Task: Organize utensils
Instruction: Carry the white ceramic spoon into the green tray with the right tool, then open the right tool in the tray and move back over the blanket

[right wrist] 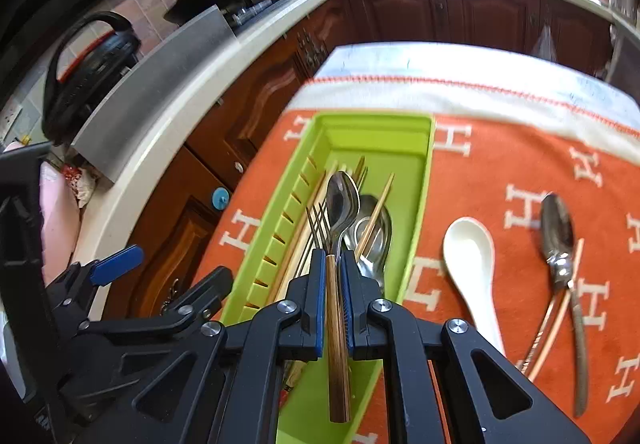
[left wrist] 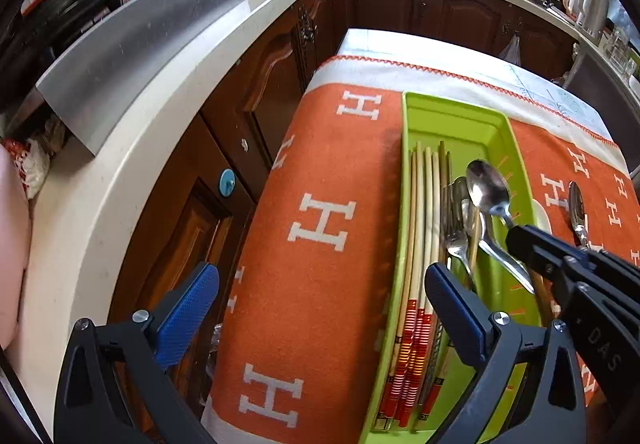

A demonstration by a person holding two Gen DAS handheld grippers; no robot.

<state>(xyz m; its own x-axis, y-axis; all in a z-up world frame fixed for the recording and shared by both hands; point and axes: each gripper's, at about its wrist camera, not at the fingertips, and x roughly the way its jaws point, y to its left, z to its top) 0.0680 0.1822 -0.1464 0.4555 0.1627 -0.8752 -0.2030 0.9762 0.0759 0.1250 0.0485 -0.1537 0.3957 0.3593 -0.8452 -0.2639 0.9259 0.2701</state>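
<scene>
The right gripper (right wrist: 333, 264) is clenched on the wood-grain handle of a steel spoon (right wrist: 341, 203), whose bowl hangs over the long lime-green plastic utensil tray (right wrist: 420, 211). The left gripper (left wrist: 322, 298) stands wide apart with nothing between its blue-padded fingers (left wrist: 188, 316) — one pad over the orange cloth, the other over the tray's near end. White letters reading "DAS" are printed on the right gripper's black frame in the left wrist view.

In the tray lie pale bamboo chopsticks with red-and-white banded ends (left wrist: 416, 268), steel forks (left wrist: 456, 232) and further spoons. The tray sits on an orange blanket patterned with large white "H" letters (left wrist: 320, 228). On the cloth beside it rest a white ceramic soup spoon (right wrist: 472, 272) and a dark steel spoon (right wrist: 560, 244) — apparently crossing a pinkish chopstick, though blur hides the contact. Beyond, a cream countertop (left wrist: 168, 83) tops dark wooden cabinets (left wrist: 384, 3).
</scene>
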